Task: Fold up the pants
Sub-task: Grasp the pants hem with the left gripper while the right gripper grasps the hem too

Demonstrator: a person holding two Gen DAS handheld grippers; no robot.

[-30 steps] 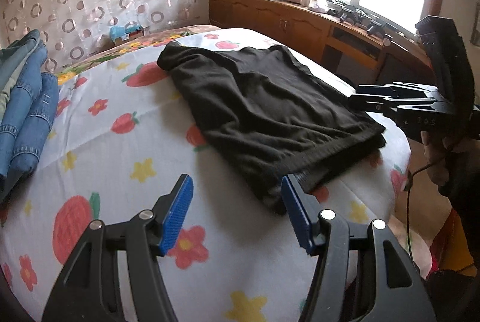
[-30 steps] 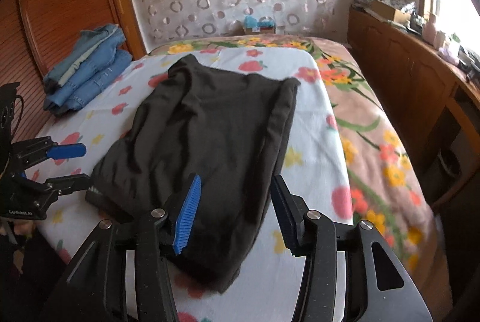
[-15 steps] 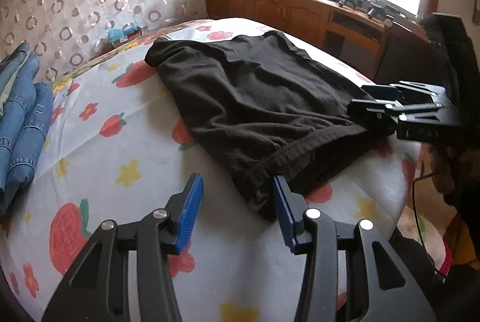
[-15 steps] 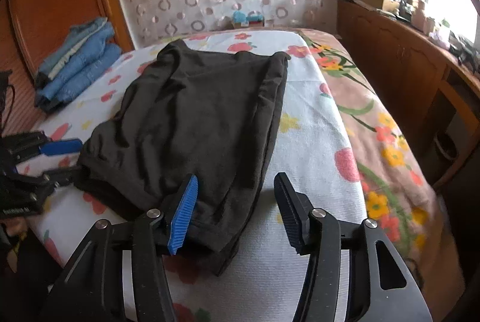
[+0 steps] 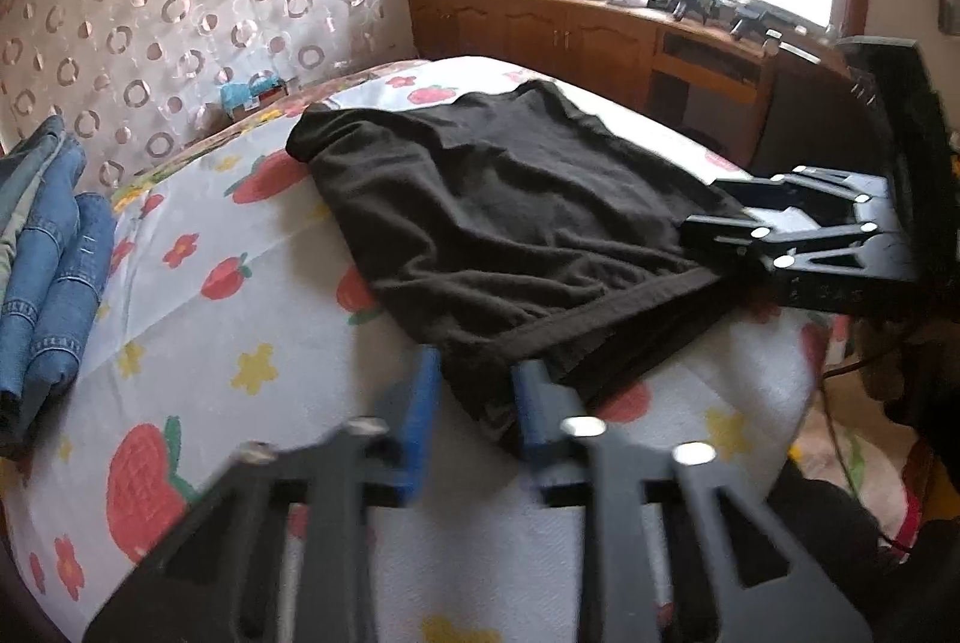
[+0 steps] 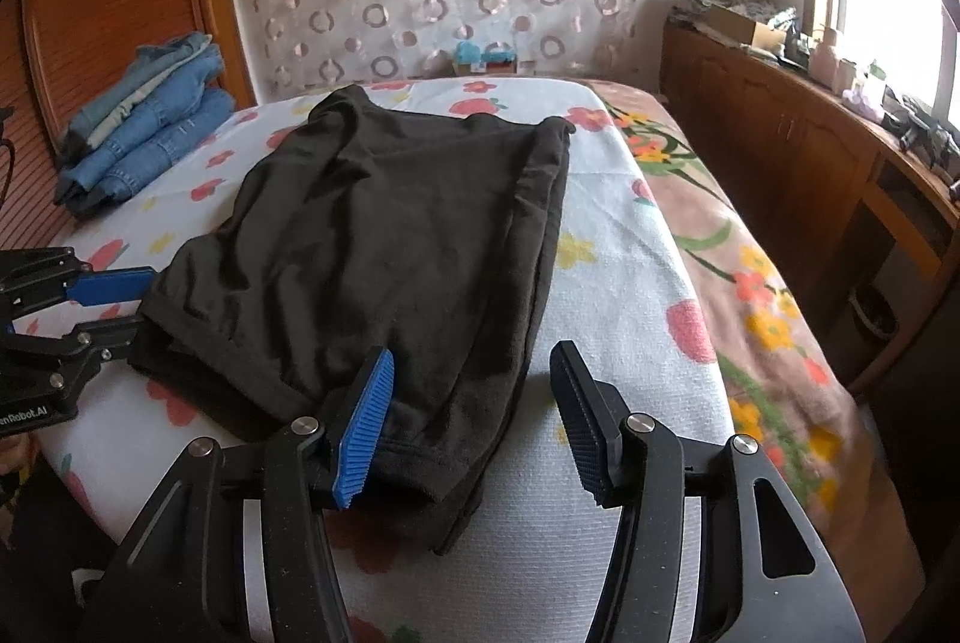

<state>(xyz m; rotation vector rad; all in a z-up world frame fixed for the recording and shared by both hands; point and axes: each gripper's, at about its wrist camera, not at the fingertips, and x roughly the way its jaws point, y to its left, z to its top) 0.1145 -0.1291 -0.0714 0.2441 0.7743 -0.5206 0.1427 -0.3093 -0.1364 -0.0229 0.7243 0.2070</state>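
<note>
Black pants [image 6: 390, 247], already doubled lengthwise, lie flat on the bed [image 6: 624, 319], their near end at its edge. Left claw [image 5: 474, 403]: jaws have just been closing, and one near corner of the cloth sits between the blue pads [image 5: 420, 403], apparently pinched. Right claw [image 6: 474, 415]: jaws apart, straddling the other near corner, pads not yet pressing. Step in hand, as judged: taking hold of both near corners for a crosswise fold. The next move calls for the right claw to clamp through all layers, then both to lift together and carry the near end toward the far end. Folded jeans [image 6: 144, 133] are stacked well apart.
</note>
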